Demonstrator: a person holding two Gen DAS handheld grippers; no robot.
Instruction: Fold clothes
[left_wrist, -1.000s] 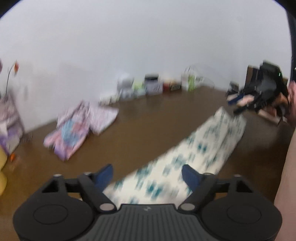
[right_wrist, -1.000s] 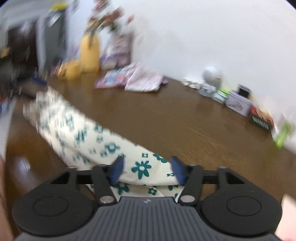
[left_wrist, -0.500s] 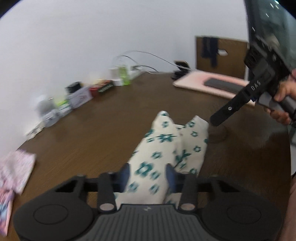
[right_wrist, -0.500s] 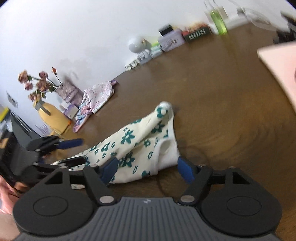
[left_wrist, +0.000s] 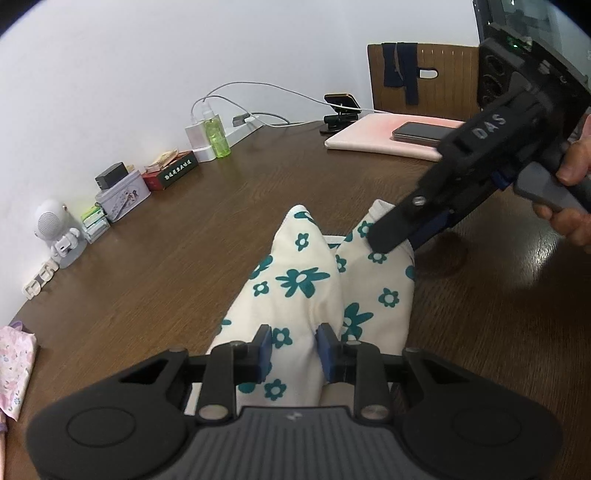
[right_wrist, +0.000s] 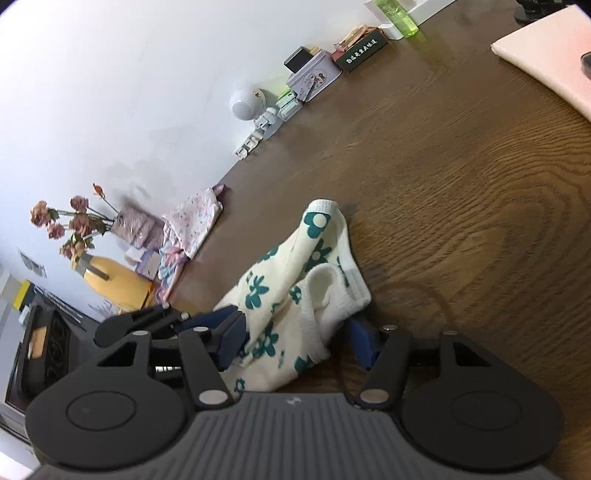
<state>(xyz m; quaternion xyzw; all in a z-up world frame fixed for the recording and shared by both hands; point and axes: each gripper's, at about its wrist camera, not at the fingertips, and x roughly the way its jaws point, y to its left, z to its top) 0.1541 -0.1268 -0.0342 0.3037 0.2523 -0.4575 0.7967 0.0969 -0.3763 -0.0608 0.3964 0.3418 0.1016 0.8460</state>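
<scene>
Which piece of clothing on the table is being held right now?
The cream garment with teal flowers, clamped in the left gripper; the pink floral clothes lie untouched by the wall.

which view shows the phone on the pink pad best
The left wrist view. There the phone lies in plain sight, flat on the pink pad at the far side of the table, only its right end hidden by the right gripper. The right wrist view shows just a dark sliver of it at the frame's right edge.
</scene>
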